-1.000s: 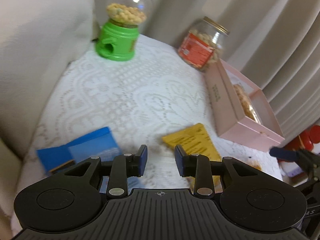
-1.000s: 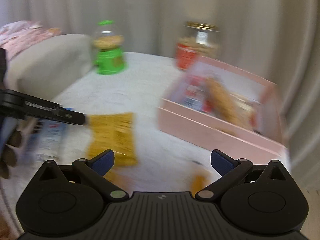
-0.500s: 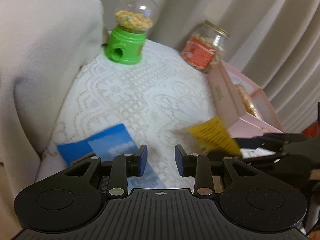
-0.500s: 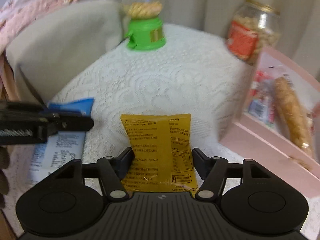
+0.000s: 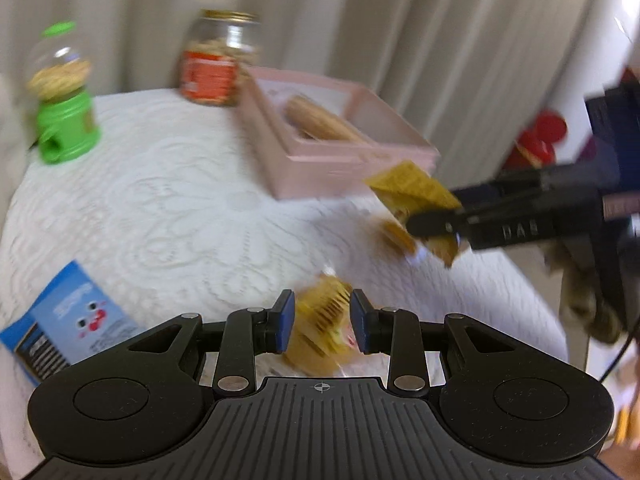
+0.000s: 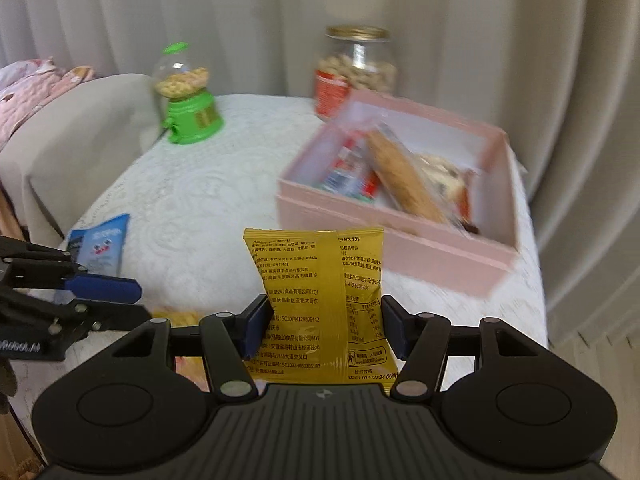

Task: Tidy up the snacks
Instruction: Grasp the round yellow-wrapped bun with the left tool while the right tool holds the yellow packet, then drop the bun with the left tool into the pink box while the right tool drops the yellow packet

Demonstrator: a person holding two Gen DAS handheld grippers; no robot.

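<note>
My right gripper (image 6: 326, 324) is shut on a yellow snack packet (image 6: 320, 288) and holds it off the table, short of the pink box (image 6: 440, 256). The left wrist view shows that packet (image 5: 412, 188) hanging from the right gripper (image 5: 432, 224) beside the box (image 5: 332, 168). My left gripper (image 5: 323, 320) is partly open, with a small blurred yellow wrapped snack (image 5: 320, 316) lying between its pads on the table. I cannot see the pads pressing on it. The box holds a long bread-like snack (image 6: 400, 172) and a red-and-blue packet (image 6: 348, 172).
A blue packet (image 5: 68, 320) lies at the table's left edge. A green gumball dispenser (image 5: 66, 120) and a peanut jar (image 5: 218, 68) stand at the back. A grey cushion (image 6: 80, 132) borders the left side, with curtains behind. Another small orange snack (image 5: 394, 234) lies under the right gripper.
My right gripper closed on the yellow packet and lifted it towards the pink box. My left gripper swung right, from over the blue packet to over the small yellow snack.
</note>
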